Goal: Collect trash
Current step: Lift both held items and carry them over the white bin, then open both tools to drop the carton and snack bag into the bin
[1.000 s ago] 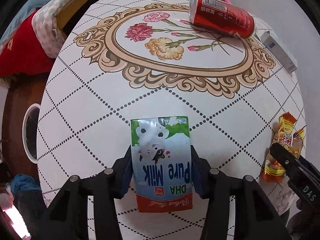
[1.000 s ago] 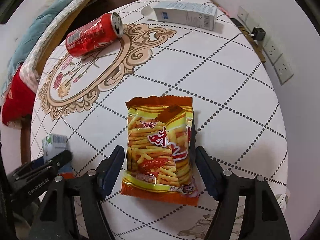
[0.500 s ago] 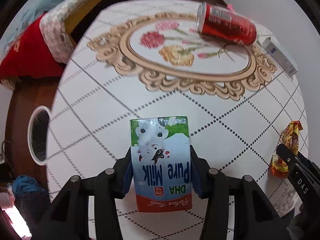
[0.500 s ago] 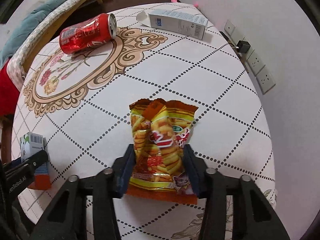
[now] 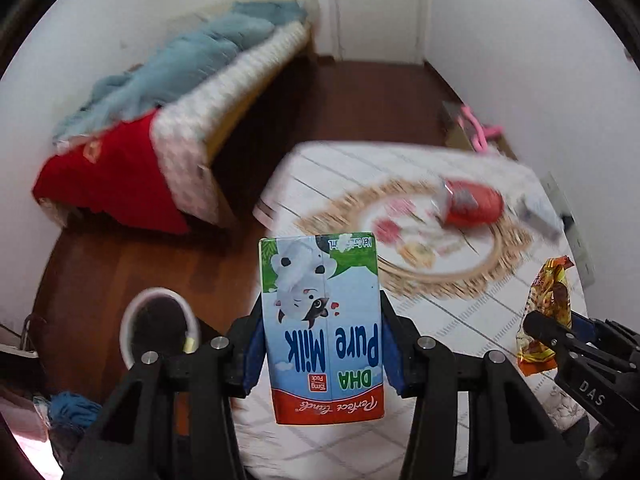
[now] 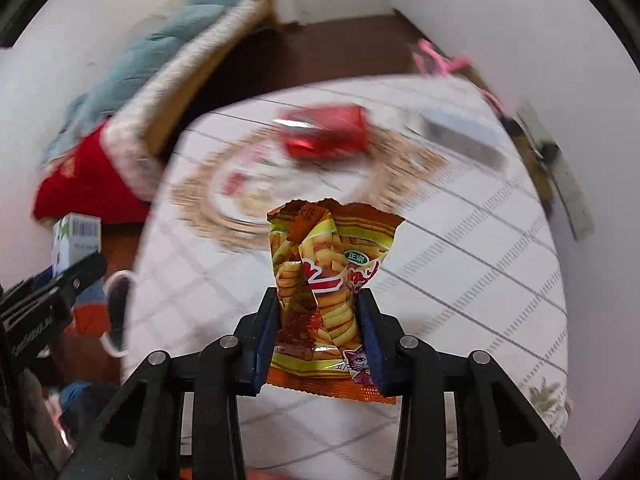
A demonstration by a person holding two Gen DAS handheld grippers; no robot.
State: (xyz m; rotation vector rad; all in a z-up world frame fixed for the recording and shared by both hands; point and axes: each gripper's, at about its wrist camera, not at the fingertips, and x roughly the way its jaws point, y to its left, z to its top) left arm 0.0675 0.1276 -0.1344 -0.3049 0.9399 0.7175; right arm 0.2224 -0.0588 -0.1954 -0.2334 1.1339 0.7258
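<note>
Both loads now lifted off worktop (image 5: 460, 320): left gripper (image 5: 320, 344) jaws clamp milk carton (image 5: 320, 320); right gripper (image 6: 318, 340) jaws closing, crumpling snack bag (image 6: 324, 280); bin (image 5: 158, 330) next

Both wrist views above table (image 5: 460, 320)

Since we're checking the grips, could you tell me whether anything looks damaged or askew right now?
The snack bag is creased and crumpled between the right gripper as its jaws close. The red can lies on its side on the table.
</note>
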